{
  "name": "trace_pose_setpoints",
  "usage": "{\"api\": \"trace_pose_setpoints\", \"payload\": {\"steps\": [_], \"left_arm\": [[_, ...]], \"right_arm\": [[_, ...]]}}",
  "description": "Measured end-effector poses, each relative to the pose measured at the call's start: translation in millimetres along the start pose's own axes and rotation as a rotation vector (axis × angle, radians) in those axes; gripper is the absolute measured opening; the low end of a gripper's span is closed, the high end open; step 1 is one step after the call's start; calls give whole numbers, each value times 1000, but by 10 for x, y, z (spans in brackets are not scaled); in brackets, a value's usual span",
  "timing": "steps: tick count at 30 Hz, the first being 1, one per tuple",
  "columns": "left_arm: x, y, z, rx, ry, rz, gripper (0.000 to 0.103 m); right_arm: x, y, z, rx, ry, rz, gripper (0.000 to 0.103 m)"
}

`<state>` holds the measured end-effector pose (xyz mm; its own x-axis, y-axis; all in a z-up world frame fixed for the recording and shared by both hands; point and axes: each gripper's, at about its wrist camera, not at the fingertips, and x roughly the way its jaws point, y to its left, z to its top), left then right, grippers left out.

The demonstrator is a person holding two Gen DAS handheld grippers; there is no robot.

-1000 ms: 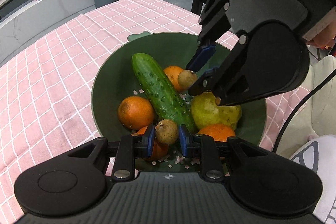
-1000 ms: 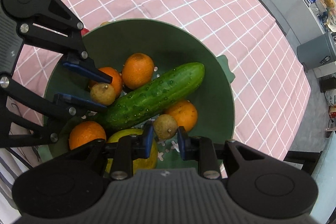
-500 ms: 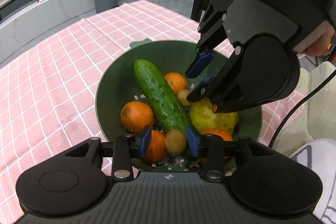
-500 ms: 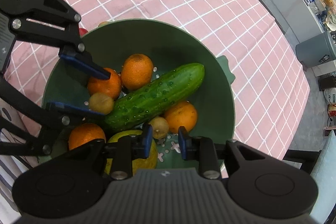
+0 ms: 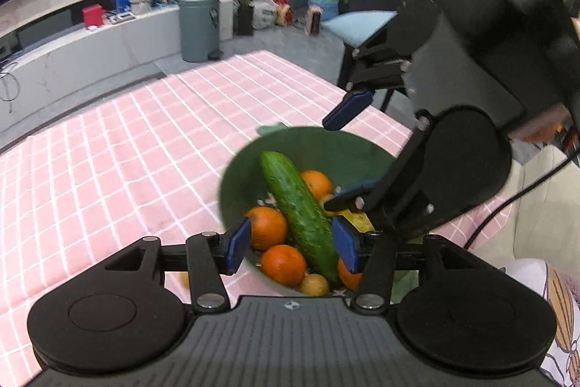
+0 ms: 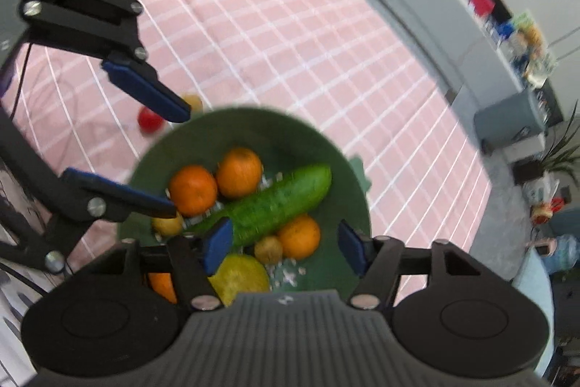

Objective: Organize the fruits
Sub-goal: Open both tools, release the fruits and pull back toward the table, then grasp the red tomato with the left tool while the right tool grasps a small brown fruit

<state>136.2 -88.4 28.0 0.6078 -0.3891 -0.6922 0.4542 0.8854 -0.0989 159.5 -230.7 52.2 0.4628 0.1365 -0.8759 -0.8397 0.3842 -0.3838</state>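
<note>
Both tongs, left and right, are spread with nothing gripped, just opened above the bowl so each small brown fruit is left inside.

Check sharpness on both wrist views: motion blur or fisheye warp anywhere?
Left wrist view: mild smear on the green bowl and cucumber; the tablecloth grid bows with fisheye. Right wrist view: blurrier, oranges soft, grid lines streaked, room edge strongly curved. Each camera's own gripper body stays crisp.
</note>
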Motion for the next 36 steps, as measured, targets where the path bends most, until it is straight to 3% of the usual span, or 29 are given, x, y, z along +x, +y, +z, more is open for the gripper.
{"api": "trace_pose_setpoints", "payload": {"steps": [9,19,22,26,30,36], "left_arm": [[-276,322,-137,-51,-29,60,61],[-228,683,-378,-103,8,46,61],[-197,780,-491,-125,16,26,61],[-109,878,-633,-155,32,-11,61],[10,824,-685,-115,65,-36,61],[219,754,-711,-99,94,-51,58]], "right_arm": [[-205,320,252,-81,-123,-9,68],[-96,595,510,-194,-151,34,68],[-30,675,576,-245,-145,43,63],[90,734,624,-312,-121,59,50],[198,727,658,-344,-95,78,39],[311,665,687,-334,-74,115,37]]}}
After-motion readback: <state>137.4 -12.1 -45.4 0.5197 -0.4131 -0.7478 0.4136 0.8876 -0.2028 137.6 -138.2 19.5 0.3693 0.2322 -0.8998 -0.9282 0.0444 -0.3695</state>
